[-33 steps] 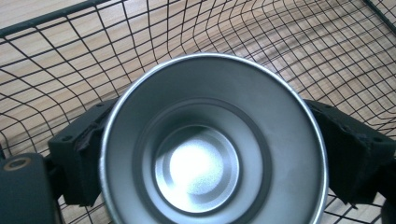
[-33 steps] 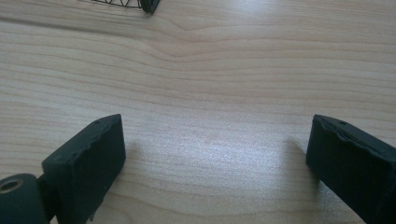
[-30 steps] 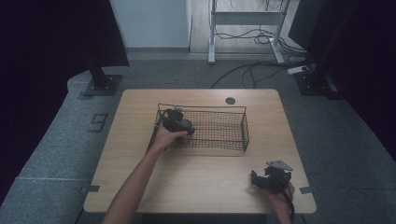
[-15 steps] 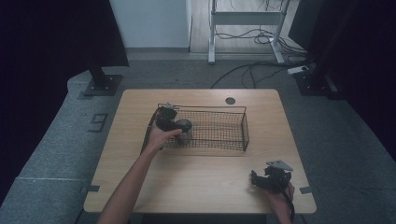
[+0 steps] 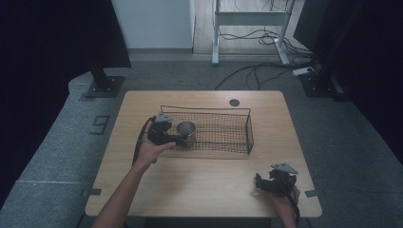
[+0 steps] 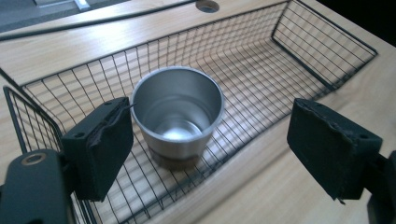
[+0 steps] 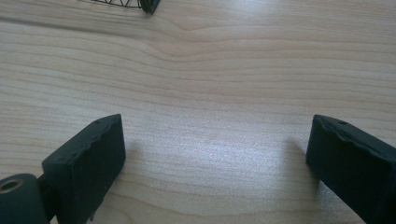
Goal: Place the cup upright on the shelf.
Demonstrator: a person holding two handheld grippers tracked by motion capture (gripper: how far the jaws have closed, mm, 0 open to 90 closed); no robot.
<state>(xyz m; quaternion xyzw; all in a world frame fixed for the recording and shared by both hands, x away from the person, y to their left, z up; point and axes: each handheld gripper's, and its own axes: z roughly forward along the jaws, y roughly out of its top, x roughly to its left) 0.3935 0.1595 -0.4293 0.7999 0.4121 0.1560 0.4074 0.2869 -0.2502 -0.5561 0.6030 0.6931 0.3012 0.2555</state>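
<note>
A steel cup [image 5: 186, 129] [image 6: 177, 116] stands upright at the left end of a black wire basket [image 5: 223, 110] [image 6: 322, 60]. My left gripper [image 5: 178, 138] [image 6: 210, 140] hovers just outside that end and points at the cup. Its jaws have just been closing, but in the left gripper view the pads stand wide apart and neither presses on the cup. My right gripper [image 5: 259, 183] [image 7: 212, 154] rests low over the bare wooden table [image 5: 204, 175] [image 7: 210, 70] near the front right corner, open with nothing between its pads.
The basket's long right part holds nothing I can see. A round cable hole [image 5: 234, 102] sits in the tabletop behind the basket. A basket corner [image 7: 149, 5] shows at the top of the right gripper view. Grey floor surrounds the table.
My left gripper has drawn back to the left and up from inside the basket. The cup now stands free in the basket. The right gripper has not moved.
</note>
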